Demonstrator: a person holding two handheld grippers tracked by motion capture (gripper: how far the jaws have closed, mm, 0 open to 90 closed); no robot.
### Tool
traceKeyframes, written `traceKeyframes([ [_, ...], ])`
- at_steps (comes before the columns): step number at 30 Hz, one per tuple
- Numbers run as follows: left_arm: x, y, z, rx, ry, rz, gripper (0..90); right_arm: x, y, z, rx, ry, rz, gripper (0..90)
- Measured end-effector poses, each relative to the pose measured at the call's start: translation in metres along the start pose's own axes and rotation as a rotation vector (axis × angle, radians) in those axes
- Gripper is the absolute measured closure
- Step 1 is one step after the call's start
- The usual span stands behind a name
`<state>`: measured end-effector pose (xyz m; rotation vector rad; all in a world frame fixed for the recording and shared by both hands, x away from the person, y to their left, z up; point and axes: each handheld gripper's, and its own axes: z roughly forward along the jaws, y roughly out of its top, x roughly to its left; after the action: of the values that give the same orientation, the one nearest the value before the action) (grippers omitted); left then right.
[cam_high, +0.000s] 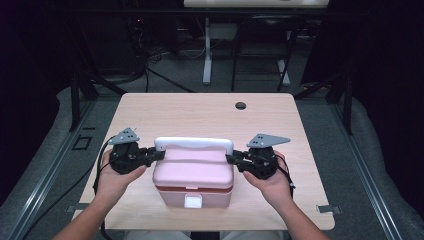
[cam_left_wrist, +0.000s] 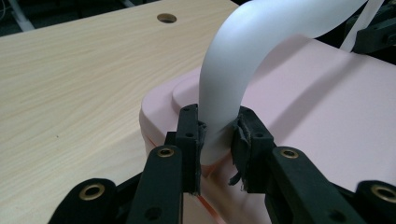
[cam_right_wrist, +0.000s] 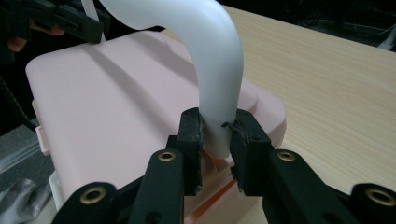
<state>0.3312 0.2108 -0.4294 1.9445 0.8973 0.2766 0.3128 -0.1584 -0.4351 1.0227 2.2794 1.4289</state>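
The pink box (cam_high: 193, 175) sat on the worktop (cam_high: 200, 115) between both grippers, its white handle (cam_high: 194, 144) raised. The left gripper (cam_left_wrist: 218, 140) and right gripper (cam_right_wrist: 215, 140) each clamped one handle end. Seemingly mid-swing; next, both should move together.

We see the table (cam_high: 210, 112) evenly lit from overhead, while the room beyond it and to both sides falls dark. Soft shadows lie on the pink box (cam_high: 193, 172); close-up jaws look slightly blurred.
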Motion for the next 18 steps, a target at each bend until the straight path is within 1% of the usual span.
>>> traceKeyframes([
  [4,0.003,0.006,-0.001,-0.004,-0.008,-0.007,73.4,-0.003,0.007,-0.002,-0.012,0.005,0.02,74.5],
  [6,0.003,0.006,-0.001,-0.005,-0.011,-0.011,73.4,-0.004,0.008,-0.002,-0.012,0.005,0.02,74.5],
  [10,0.003,0.007,-0.001,-0.002,-0.013,-0.003,73.1,-0.004,0.009,-0.003,-0.017,0.01,0.024,74.6],
  [11,0.003,0.007,-0.001,-0.005,-0.013,-0.005,72.9,-0.004,0.009,-0.003,-0.016,0.01,0.024,74.5],
  [14,0.004,0.006,-0.003,-0.016,-0.031,-0.014,68.9,-0.004,0.01,-0.003,-0.018,0.01,0.022,74.6],
  [15,0.005,0.005,-0.005,-0.03,-0.033,-0.015,68.6,-0.004,0.01,-0.004,-0.019,0.012,0.025,74.6],
  [17,0.005,0.005,-0.007,-0.035,-0.032,-0.017,68.6,-0.004,0.011,-0.004,-0.023,0.015,0.028,74.7],
  [18,0.005,0.004,-0.011,-0.043,-0.03,-0.014,68.6,-0.004,0.011,-0.004,-0.025,0.017,0.029,74.6],
])
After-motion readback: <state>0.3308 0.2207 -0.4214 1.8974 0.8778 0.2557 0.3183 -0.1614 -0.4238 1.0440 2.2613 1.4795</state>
